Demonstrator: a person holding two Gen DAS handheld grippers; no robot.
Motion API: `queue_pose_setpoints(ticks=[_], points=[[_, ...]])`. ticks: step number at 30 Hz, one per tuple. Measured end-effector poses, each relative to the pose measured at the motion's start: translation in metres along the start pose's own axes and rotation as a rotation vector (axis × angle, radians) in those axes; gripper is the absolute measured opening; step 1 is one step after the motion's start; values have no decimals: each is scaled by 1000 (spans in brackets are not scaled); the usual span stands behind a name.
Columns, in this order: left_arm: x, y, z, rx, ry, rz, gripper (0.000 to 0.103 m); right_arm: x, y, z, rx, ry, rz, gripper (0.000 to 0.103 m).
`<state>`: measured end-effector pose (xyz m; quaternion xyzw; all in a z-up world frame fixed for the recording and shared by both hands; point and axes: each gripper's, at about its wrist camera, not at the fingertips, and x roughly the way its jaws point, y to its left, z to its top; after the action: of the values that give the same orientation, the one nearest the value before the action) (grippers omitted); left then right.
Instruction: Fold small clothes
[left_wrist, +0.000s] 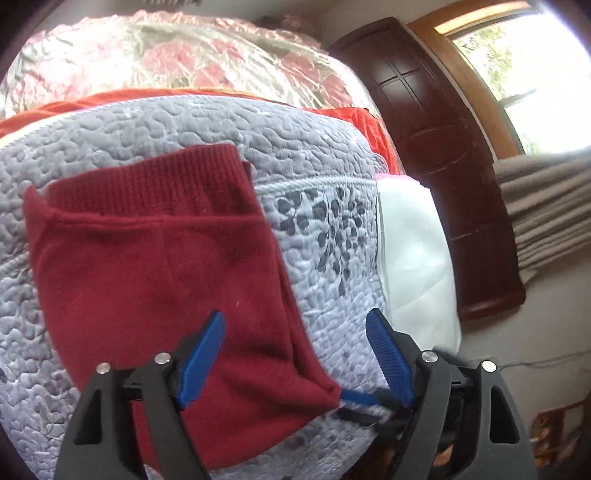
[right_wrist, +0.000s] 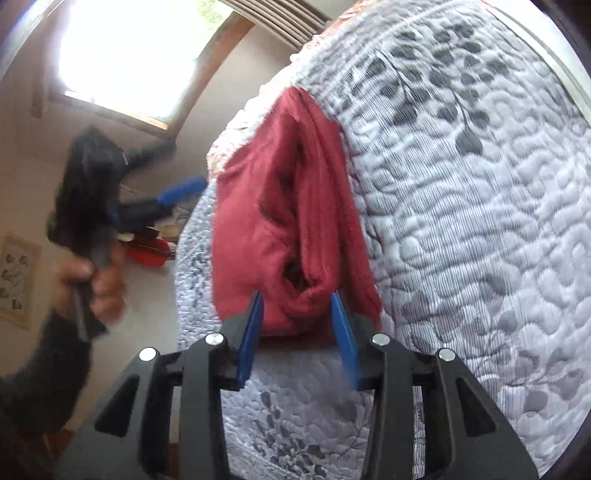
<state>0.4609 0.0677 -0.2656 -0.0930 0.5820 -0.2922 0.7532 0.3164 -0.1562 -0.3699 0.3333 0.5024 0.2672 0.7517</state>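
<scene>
Maroon knit garment (left_wrist: 155, 266) lies on the grey quilted mattress (left_wrist: 332, 258), ribbed hem away from us, one corner near the bed edge. We see the left gripper (left_wrist: 295, 354) with blue fingers (left_wrist: 203, 362) spread wide, hovering over that near corner, nothing held. Right gripper (right_wrist: 299, 332) has its fingers apart around a bunched fold of the garment; contact unclear through blur. A hand (right_wrist: 92, 280) holds the left tool off the bed side.

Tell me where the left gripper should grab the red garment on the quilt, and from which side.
Grip the red garment at its near right corner, coming in low from the quilt's near edge. That corner lies flat and free, already between the open left gripper fingers.
</scene>
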Motion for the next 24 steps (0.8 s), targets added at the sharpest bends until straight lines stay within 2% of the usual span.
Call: queue_pose_setpoints(ticks=[2, 4, 7, 11, 12, 13, 17, 20, 23, 24], points=[[1, -9, -39, 108, -15, 89, 79, -7, 11, 28, -21, -7, 38, 43], [11, -18, -75, 210, -2, 160, 79, 8, 21, 64, -45, 21, 57, 49], [29, -33, -114, 296, 0, 206, 78, 58, 19, 114, -31, 84, 76, 49], [49, -50, -135, 394, -12, 242, 79, 119, 8, 153, 2, 196, 76, 48], [54, -51, -138, 402, -2, 244, 79, 127, 8, 157, -12, 208, 36, 36], [60, -51, -139, 413, 10, 255, 79, 132, 10, 159, -31, 209, 4, 7], [76, -49, -148, 479, 53, 263, 77, 121, 2, 180, -20, 122, 14, 7], [92, -47, -162, 524, 110, 278, 77, 134, -22, 173, 15, 152, -50, 8], [88, -52, -171, 541, 123, 268, 77, 114, -14, 156, -20, 135, -20, 24], [79, -54, -173, 540, 109, 247, 77, 100, -8, 147, -49, 121, -26, 37]])
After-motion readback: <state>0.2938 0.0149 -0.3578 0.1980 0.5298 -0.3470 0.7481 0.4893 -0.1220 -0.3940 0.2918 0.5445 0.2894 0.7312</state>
